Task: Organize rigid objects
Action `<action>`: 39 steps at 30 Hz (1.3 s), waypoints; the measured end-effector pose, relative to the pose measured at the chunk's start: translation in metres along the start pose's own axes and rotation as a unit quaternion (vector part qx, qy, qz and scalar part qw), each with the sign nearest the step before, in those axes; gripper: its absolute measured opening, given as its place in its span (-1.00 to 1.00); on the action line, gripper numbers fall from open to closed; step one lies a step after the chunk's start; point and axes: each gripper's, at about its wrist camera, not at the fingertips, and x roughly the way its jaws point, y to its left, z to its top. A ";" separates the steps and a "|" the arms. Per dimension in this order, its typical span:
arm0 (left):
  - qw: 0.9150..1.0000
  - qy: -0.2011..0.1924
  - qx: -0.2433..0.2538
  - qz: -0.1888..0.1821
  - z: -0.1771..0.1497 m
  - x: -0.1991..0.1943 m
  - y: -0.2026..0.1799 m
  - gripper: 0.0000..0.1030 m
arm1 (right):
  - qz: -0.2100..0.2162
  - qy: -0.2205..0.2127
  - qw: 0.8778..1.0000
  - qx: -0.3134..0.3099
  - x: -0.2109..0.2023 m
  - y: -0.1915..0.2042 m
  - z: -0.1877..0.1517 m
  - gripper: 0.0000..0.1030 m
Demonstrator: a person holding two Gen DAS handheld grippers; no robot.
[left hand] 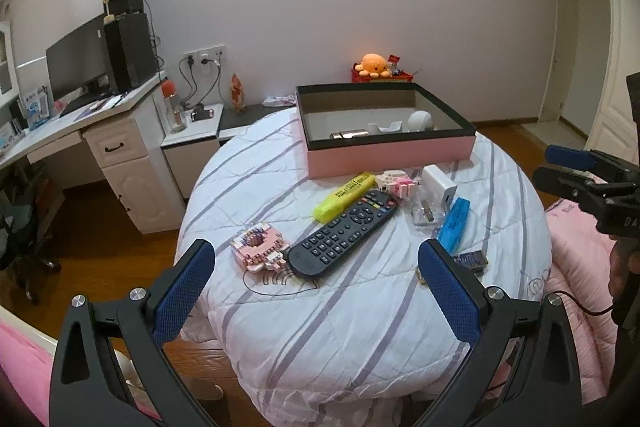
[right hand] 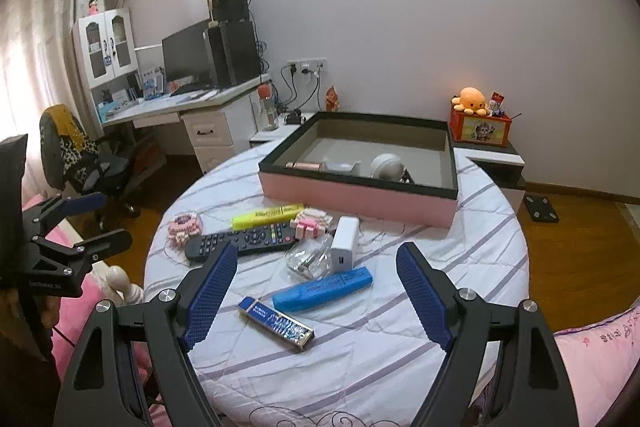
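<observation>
Loose rigid items lie on a round table (right hand: 472, 267) covered with a striped white quilt, all near the pink box (right hand: 360, 203) at the table's far side. Black remote (left hand: 344, 231) sits centre, yellow highlighter (left hand: 346, 195) just beyond it, pink block toy (left hand: 260, 246) to its left. A second pink-and-white block piece (right hand: 311, 223) lies between the highlighter and the white charger (right hand: 345, 245). Blue highlighter (right hand: 323, 289) lies near the charger, with the blue patterned stick case (right hand: 276, 323) nearest the viewer. A clear plastic bag (right hand: 306, 261) with something metallic inside rests beside the charger; its contents are hard to make out.

Box is open-topped with a dark rim. Inside it are a white round object (right hand: 386, 165), a rose-gold tube (right hand: 304, 166) and a white piece (left hand: 386, 127), all partly hidden by the near wall.

Left gripper (left hand: 316, 293) hovers over the near-left part of the table, tilted downward, jaws spread wide, nothing between the pads, with the remote's near end just beyond them. Right gripper (right hand: 316, 301) hovers over the near-right part, tilted down too, jaws spread with nothing gripped; the stick case and blue highlighter lie on the quilt in the gap, untouched.

Each gripper shows at the edge of the other's view, cut off by the frame. A dark hand (left hand: 622, 267) is barely visible at the right edge, blurred.

Beyond the table are a desk (right hand: 188, 107) with a monitor, and an orange plush (right hand: 471, 101) on a red box by the wall.
</observation>
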 end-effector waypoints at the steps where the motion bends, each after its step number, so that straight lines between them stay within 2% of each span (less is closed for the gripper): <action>1: 1.000 0.002 -0.001 0.000 0.000 0.001 0.000 0.99 | 0.000 0.002 1.000 0.000 0.001 0.000 -0.001 0.62; 9: 1.000 0.021 0.000 -0.007 -0.006 0.015 0.003 0.99 | 0.000 0.025 1.000 0.004 0.018 -0.002 -0.008 0.62; 20: 0.996 0.072 -0.045 0.020 -0.019 0.061 0.041 0.99 | 0.013 0.061 0.998 0.015 0.067 -0.013 -0.015 0.61; 23: 0.994 0.084 -0.059 0.036 -0.022 0.074 0.055 0.99 | 0.027 0.062 0.998 0.016 0.079 -0.015 -0.013 0.36; 25: 0.992 0.094 -0.070 0.042 -0.025 0.082 0.064 0.99 | 0.029 0.075 0.997 0.017 0.092 -0.018 -0.013 0.05; 27: 0.990 0.103 -0.080 0.047 -0.028 0.090 0.072 0.99 | 0.025 0.084 0.996 0.019 0.103 -0.021 -0.012 -0.12; 35: 0.988 0.117 -0.095 0.040 -0.033 0.109 0.085 0.99 | 0.009 0.093 0.995 0.020 0.124 -0.029 -0.008 -0.14; 39: 0.988 0.120 -0.089 0.032 -0.032 0.117 0.082 0.99 | 0.010 0.093 0.995 0.017 0.128 -0.033 -0.004 -0.45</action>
